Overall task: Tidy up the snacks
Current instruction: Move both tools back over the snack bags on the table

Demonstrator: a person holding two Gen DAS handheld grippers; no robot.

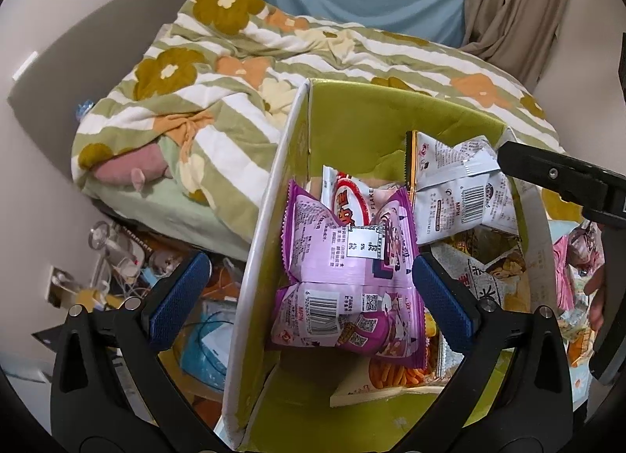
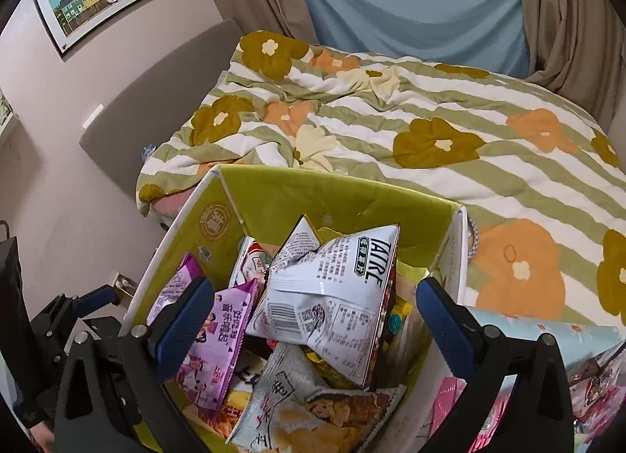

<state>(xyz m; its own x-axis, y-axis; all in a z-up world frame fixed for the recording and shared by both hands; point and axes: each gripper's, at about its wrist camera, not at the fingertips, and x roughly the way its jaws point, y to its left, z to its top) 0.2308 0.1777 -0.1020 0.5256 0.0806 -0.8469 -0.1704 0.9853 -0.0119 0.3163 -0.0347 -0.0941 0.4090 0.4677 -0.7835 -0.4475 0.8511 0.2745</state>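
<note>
Left gripper (image 1: 311, 288): jaws spread wide, 2 blue-padded fingers at 8 and 4 o'clock of its own view, tips pointing toward 12 o'clock. Pads (image 1: 178, 292) grip nothing.

Right gripper (image 2: 313, 322): same wide spread, blue pads (image 2: 444, 326) at 8 and 4 o'clock, nothing clamped between them.

In the left wrist view, a black finger of the right gripper enters from 3 o'clock. In the right wrist view, the left gripper sits at 8 o'clock, low at the edge.

Home bedroom: bed (image 2: 391, 132) with floral duvet, curtains (image 2: 567, 15).
</note>
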